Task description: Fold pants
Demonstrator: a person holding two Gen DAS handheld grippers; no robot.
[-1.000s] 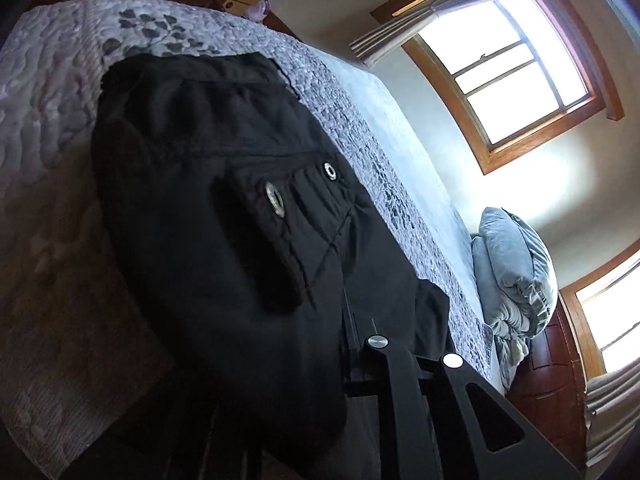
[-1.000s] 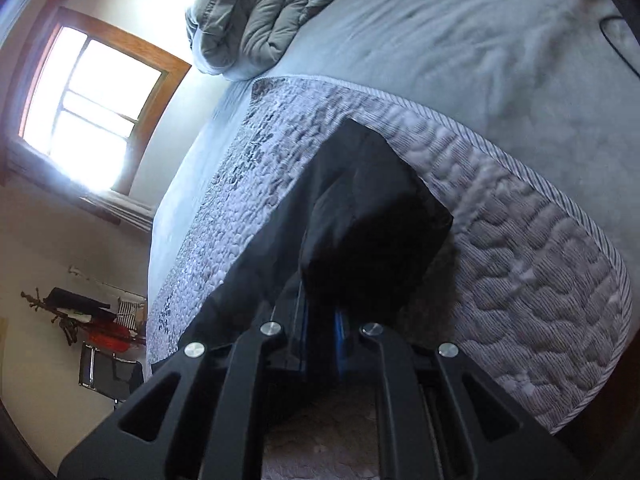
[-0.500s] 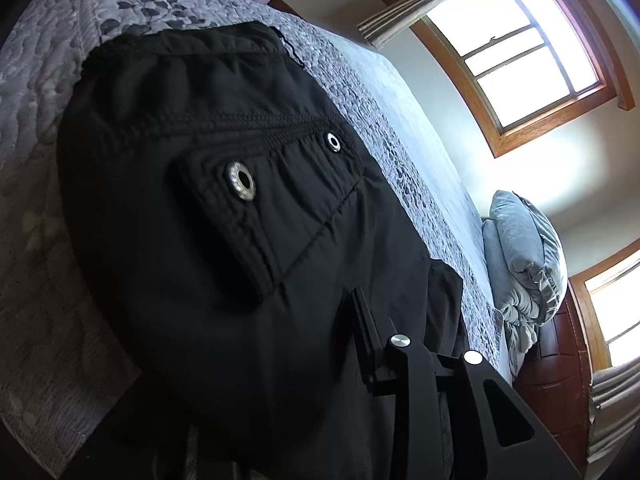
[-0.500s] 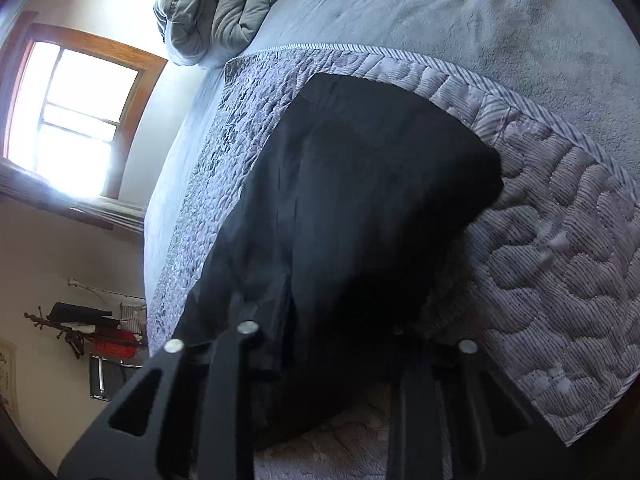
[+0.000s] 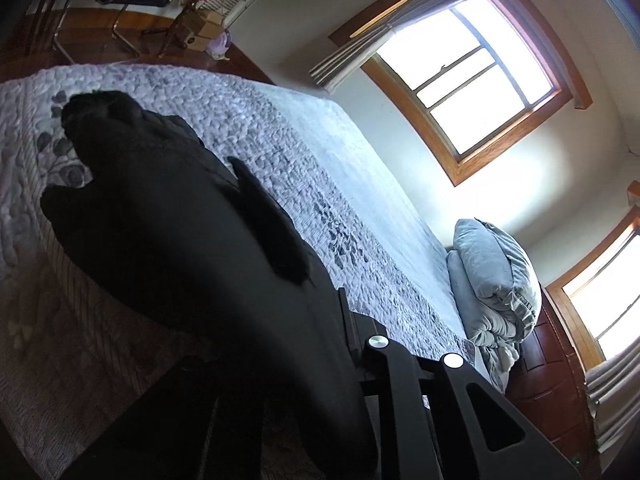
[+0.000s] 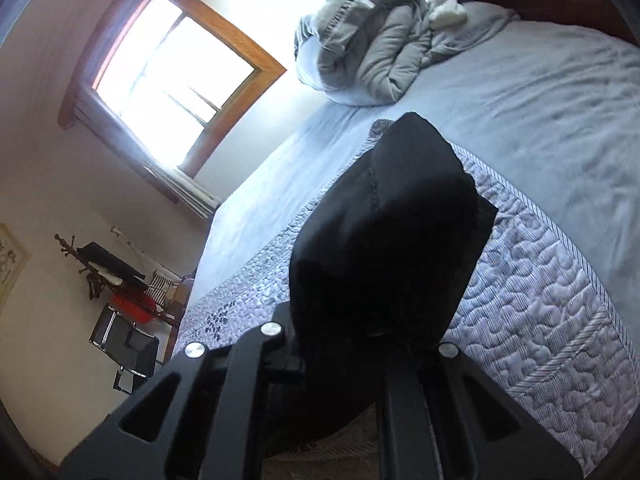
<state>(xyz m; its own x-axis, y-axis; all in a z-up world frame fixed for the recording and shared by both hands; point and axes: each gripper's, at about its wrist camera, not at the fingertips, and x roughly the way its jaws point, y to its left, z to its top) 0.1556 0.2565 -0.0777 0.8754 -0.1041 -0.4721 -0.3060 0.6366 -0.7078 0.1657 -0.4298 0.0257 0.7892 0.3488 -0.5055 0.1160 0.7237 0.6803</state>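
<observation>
Pants [image 5: 168,240], black, lie along the quilt [image 5: 248,120] on the bed [image 6: 540,92], one end lifted toward each camera. The left gripper [image 5: 316,340] has cloth draped over it, hiding one finger; I cannot tell whether it is clamped. The right gripper [image 6: 360,344] has fabric bunched between its spread fingers; its grip is unclear too. A duvet [image 6: 372,44] is heaped near the headboard, beside a window [image 5: 472,68].
</observation>
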